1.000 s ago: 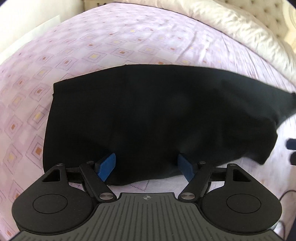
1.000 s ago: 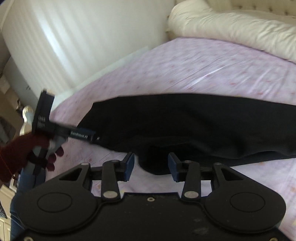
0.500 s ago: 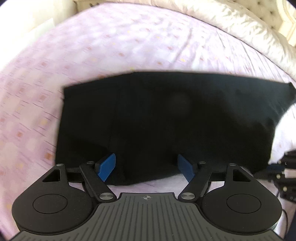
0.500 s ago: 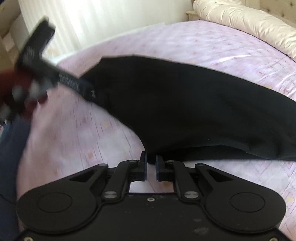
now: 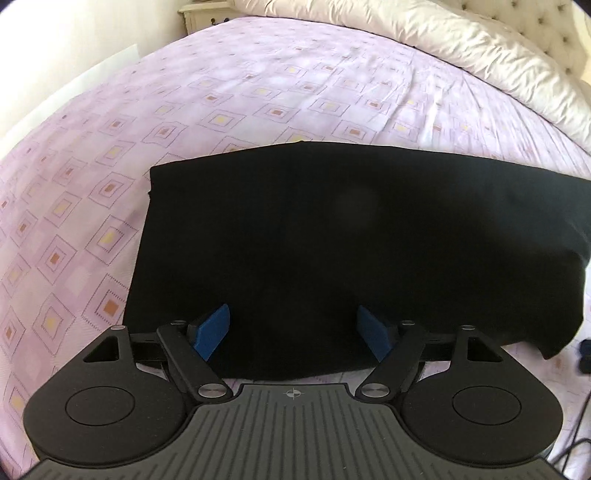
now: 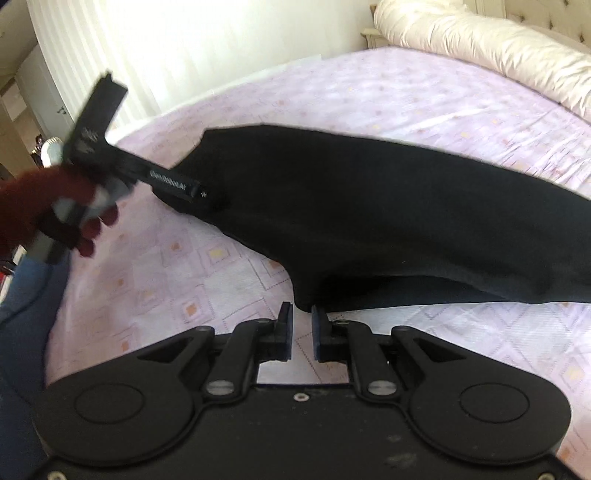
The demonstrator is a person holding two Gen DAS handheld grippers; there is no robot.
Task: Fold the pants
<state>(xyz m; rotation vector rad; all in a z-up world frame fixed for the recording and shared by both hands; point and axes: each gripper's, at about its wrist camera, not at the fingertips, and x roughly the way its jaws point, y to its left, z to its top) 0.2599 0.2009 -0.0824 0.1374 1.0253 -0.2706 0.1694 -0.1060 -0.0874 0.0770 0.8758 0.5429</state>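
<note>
Black fabric, one item: pants (image 5: 351,243), lying flat on one bed sheet (image 5: 229,96) of lilac cloth printed with squares.

Left wrist view. One left gripper (image 5: 293,334), two blue pads (image 5: 212,330) spread wide apart over the near edge of the pants, nothing between them. One white duvet (image 5: 461,51) rolled along the far side of the bed. One tufted headboard (image 5: 546,22) at the top right corner. One pale nightstand (image 5: 207,13) at the top edge. This view alone shows the pants' left end as a squared, straight edge, and a small dark object at the right margin, too small to name.

Right wrist view. One right gripper (image 6: 302,334), jaws narrowed to a slim gap with sheet visible through it; the fingertips sit just beside the nearest lobe of the pants (image 6: 369,221), and whether they pinch cloth cannot be told. This view alone shows the left gripper (image 6: 207,194) from outside, its tip at the pants' far end, carried by one hand (image 6: 70,218) in a dark red glove. One white curtain (image 6: 177,44) behind. A lower layer of the pants shows beneath the upper one.
</note>
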